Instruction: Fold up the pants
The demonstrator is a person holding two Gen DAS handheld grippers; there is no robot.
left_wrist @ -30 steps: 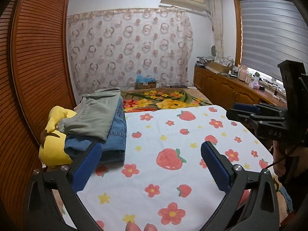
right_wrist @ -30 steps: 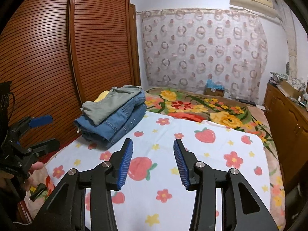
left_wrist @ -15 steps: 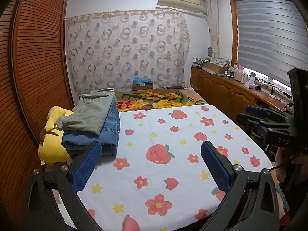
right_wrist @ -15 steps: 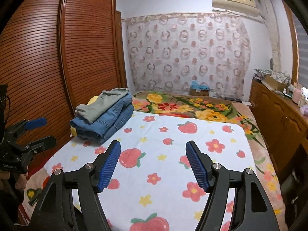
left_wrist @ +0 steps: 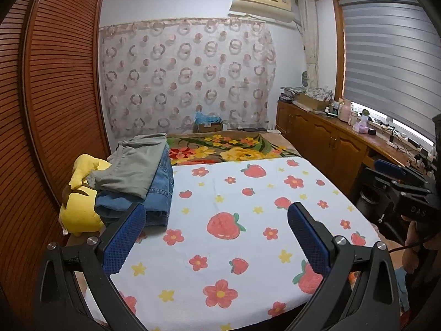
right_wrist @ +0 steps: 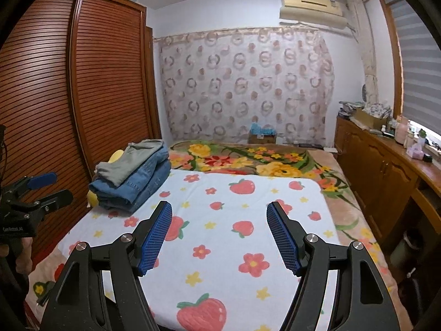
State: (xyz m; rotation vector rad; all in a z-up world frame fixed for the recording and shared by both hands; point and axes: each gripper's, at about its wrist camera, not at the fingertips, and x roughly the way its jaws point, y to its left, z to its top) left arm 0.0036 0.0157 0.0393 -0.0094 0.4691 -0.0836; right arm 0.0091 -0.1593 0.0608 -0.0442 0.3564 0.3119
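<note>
Both grippers pulled back from the bed, right gripper (right_wrist: 219,234) spread wider than a second ago, left gripper (left_wrist: 216,235) open too, both empty; folded pants (left_wrist: 137,176) stacked ahead-left, so this fold looks done; no unfolded pair visible, stack's lower layers and yellow plush toy (left_wrist: 80,209) partly hidden.

Soft daylight, seemingly window-lit; fisheye-warped edges

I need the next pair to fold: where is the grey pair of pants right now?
The grey pants lie on top of the folded jeans at the bed's left edge, beside the yellow plush toy and the wooden wardrobe.
</note>
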